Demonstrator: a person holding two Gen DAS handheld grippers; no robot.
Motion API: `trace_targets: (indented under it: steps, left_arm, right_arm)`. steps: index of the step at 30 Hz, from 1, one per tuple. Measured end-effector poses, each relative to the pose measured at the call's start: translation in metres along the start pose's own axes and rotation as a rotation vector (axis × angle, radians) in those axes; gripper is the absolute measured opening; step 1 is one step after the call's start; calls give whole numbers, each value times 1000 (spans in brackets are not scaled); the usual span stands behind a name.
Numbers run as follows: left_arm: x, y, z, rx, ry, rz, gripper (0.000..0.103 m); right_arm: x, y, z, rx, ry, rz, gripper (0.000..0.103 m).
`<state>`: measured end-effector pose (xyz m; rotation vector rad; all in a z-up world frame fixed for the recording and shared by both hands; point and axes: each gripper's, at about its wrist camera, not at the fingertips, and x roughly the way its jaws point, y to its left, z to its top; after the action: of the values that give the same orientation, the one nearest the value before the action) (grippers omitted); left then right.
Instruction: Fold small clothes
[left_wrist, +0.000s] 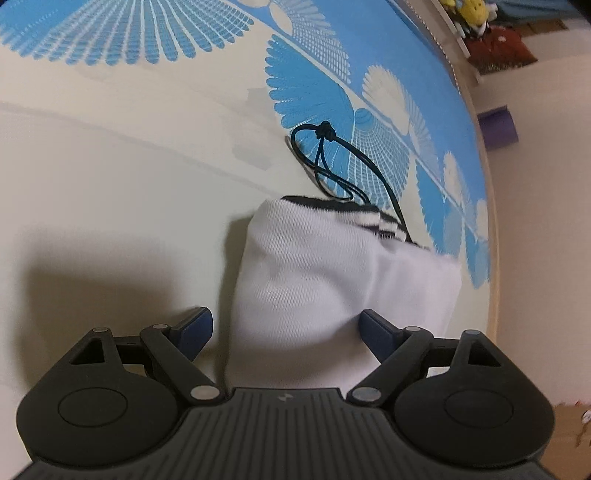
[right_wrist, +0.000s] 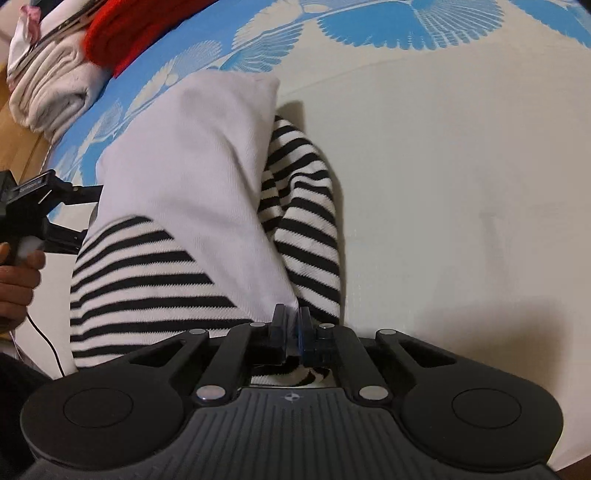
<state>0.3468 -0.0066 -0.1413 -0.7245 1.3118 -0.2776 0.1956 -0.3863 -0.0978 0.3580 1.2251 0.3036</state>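
Observation:
A small garment, white with black-and-white striped parts, lies bunched on a cream and blue fan-patterned sheet. My right gripper is shut on a white edge of the garment, with the striped sleeve just beyond it. In the left wrist view, the white part of the garment sits between the wide-apart fingers of my left gripper, which is open; neither pad presses on it. The left gripper's body also shows at the left edge of the right wrist view, held by a hand.
A black looped cord lies on the sheet just past the garment. Folded whitish towels and a red cloth sit at the sheet's far left corner. The sheet's edge runs close by, with a purple object beyond it.

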Motion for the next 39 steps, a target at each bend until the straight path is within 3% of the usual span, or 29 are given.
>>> trace_targets:
  steps: [2, 4, 7, 9, 11, 16, 21, 23, 27, 29, 31, 32, 36, 39]
  left_arm:
    - [7, 0, 1, 8, 0, 0, 90]
    - [6, -5, 0, 43, -11, -9, 79]
    - [-6, -7, 0, 72, -39, -11, 44]
    - [-23, -7, 3, 55, -71, -43, 37]
    - [-47, -11, 6, 81, -140, -43, 36]
    - [-96, -6, 15, 172, -295, 59, 37]
    - [-138, 9, 18, 207, -488, 184, 64]
    - [-150, 12, 12, 234, -458, 174, 64]
    - [-139, 21, -4, 290, -232, 106, 64]
    - [-121, 20, -17, 407, -129, 188, 64]
    - [-98, 27, -31, 502, -85, 347, 80]
    - [-94, 31, -34, 507, -88, 376, 84]
    - [-120, 24, -40, 459, -163, 354, 73]
    - [-152, 11, -56, 479, -240, 384, 75]
  right_arm:
    - [1, 0, 0, 14, 0, -13, 4]
    - [3, 5, 1, 3, 4, -26, 4]
    - [8, 16, 4, -19, 15, -38, 4]
    - [10, 21, 7, -27, 11, -37, 4]
    - [10, 31, 12, -32, -7, -22, 4]
    - [17, 68, 32, -70, -36, 32, 3]
    - [22, 110, 47, -143, -69, 84, 2]
    - [25, 117, 49, -153, -57, 65, 0]
    - [27, 112, 55, -117, -34, 21, 0]
    - [25, 113, 56, -112, -37, 21, 0]
    - [25, 117, 54, -124, -42, 13, 0]
    - [26, 118, 53, -125, -42, 11, 0]
    - [24, 124, 52, -130, -71, -18, 0]
    - [16, 122, 54, -103, -115, -66, 5]
